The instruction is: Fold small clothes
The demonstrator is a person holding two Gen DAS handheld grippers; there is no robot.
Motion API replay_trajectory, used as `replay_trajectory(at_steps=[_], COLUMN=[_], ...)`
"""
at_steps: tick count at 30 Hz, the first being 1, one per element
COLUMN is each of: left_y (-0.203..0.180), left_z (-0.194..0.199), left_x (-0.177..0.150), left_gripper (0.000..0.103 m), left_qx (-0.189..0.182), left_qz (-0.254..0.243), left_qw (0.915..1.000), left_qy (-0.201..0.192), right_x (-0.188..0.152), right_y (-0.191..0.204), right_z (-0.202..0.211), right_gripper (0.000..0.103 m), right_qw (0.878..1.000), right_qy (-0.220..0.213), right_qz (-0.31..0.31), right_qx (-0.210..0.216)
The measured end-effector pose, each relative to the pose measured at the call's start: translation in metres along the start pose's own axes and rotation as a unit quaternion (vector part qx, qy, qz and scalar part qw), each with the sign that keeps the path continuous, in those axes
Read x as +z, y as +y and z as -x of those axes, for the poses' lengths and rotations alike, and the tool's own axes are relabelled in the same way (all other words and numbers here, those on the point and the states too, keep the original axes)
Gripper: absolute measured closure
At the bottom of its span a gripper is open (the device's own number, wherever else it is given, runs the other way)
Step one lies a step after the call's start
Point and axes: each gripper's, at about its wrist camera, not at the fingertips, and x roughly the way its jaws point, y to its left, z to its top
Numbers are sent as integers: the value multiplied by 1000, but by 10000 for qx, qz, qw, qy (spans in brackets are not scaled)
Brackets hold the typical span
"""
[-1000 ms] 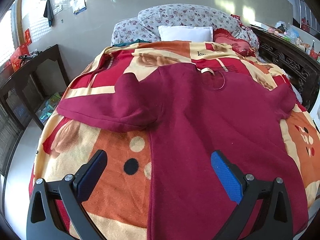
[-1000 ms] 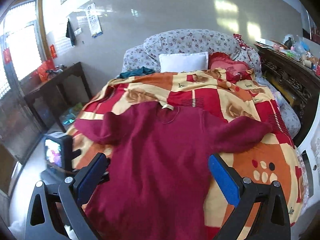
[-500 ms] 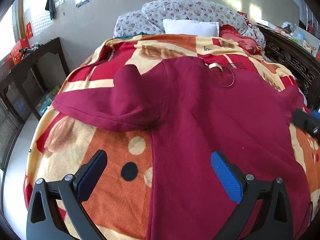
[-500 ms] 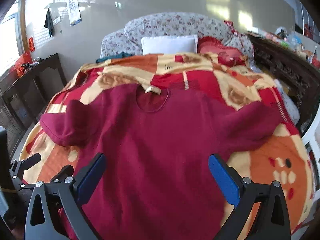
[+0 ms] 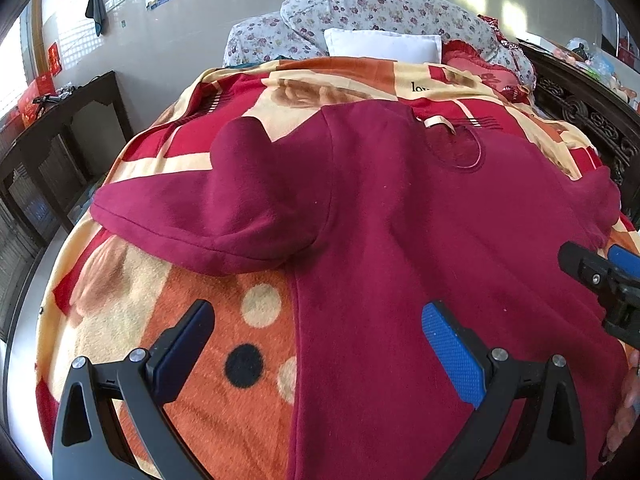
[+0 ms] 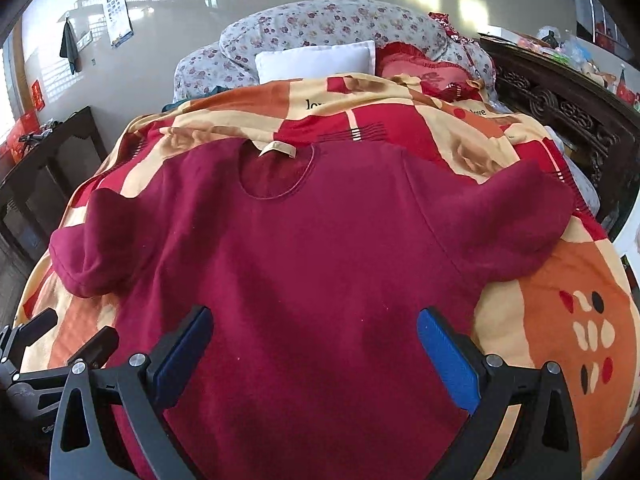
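Observation:
A dark red sweater lies spread flat on a patterned blanket, collar toward the pillows, both sleeves folded back on themselves. My left gripper hovers open above the sweater's left side seam, one finger over the blanket and one over the cloth. My right gripper hangs open over the lower middle of the sweater, nothing between its fingers. The right gripper also shows at the right edge of the left wrist view, and the left gripper shows at the lower left of the right wrist view.
The orange, red and cream blanket covers a bed. Floral pillows and a white pillow lie at its head. A dark wooden cabinet stands left, carved dark furniture right. A hand shows at the right edge.
Both grippers have come lower and closer to the sweater. The right gripper has shifted left toward the sweater's middle and now appears in the left wrist view. Both stay open.

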Motion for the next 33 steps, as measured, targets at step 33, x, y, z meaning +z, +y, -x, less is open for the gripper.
replay_trajectory(at_steps=[33], left_y=[15], left_z=[-41], left_x=[13], left_gripper=[0], left_qx=[-78], left_qz=[269], left_qw=[9994], left_qy=[217], right_x=[2], right_y=[22], right_z=[-42], right_gripper=[0], right_qw=[9998], right_qy=[96], right_qz=[83], right_qx=[-178])
